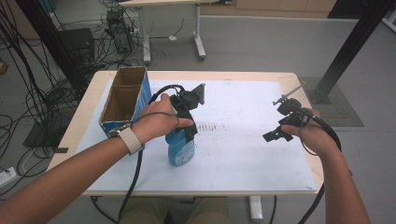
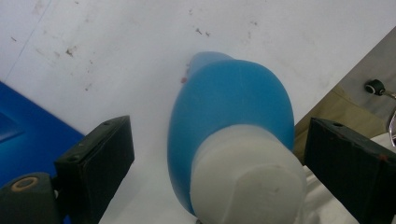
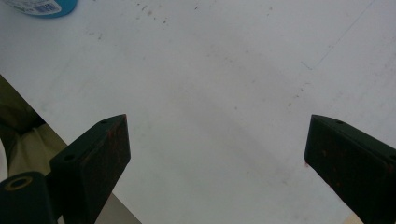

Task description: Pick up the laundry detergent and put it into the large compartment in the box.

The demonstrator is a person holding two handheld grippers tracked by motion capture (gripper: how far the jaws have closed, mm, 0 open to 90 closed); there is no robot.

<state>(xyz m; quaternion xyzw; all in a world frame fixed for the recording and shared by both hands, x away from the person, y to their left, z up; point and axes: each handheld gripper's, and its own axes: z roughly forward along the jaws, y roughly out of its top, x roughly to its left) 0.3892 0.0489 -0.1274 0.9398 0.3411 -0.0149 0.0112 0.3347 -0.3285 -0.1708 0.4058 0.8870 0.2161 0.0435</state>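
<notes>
A blue bottle [image 1: 181, 148] with a white cap stands upright on the white sheet [image 1: 247, 154], just left of the table's middle. My left gripper [image 1: 186, 128] hangs right over the bottle, pointing down. In the left gripper view its jaws are open, one on either side of the bottle [image 2: 233, 116], and neither touches it. My right gripper [image 1: 282, 127] is held open above the sheet's right side with nothing between its jaws. In the right gripper view the bottle's base [image 3: 44, 7] shows at the top left corner, far from the right gripper [image 3: 217, 144].
An open blue cardboard box [image 1: 123, 100] stands at the table's left, close beside the bottle; its blue wall [image 2: 28, 126] shows by the left jaw. A black post [image 1: 350, 46] rises off the far right corner. Cables [image 1: 28, 93] cover the floor to the left.
</notes>
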